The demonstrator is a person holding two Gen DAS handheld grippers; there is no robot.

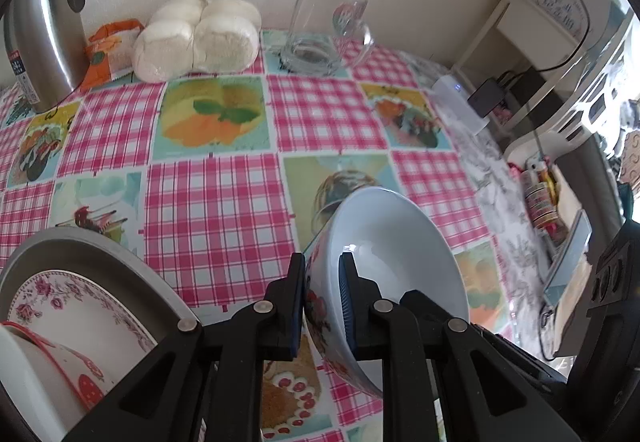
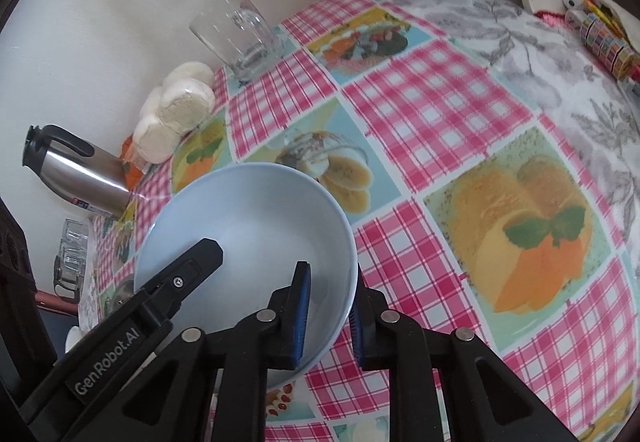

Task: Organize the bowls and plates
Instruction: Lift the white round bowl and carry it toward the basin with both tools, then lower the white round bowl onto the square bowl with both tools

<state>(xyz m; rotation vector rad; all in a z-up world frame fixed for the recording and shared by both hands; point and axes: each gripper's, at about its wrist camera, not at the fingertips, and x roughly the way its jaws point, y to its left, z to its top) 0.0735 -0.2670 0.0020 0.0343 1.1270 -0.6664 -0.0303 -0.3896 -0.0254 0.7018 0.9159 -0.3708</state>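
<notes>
The table (image 2: pixel 440 114) with its pink-check fruit-print cloth is our landmark here, so everything below is placed against it.

At the table's far edge by the wall we've got the steel kettle (image 1: pixel 44 30), and beside it a pack of white buns (image 1: pixel 196 38) with an orange packet (image 1: pixel 108 54) squeezed between the two. Further along that same back edge stands a clear glass mug (image 1: pixel 324 38).

At the table's near left corner sits a grey plate (image 1: pixel 100 254) with a pink-flowered plate (image 1: pixel 80 302) stacked on it, and a white bowl with red trim (image 1: pixel 40 362) on top of those.

The light blue bowl (image 2: pixel 248 242) is held tilted above the table's near middle. Both of our tools have it: the left gripper (image 1: pixel 322 302) is clamped on its rim, one pad outside on the flower pattern and one inside, and the right gripper (image 2: pixel 330 306) is pinching the rim on the opposite side, one pad inside the bowl and one outside.
</notes>
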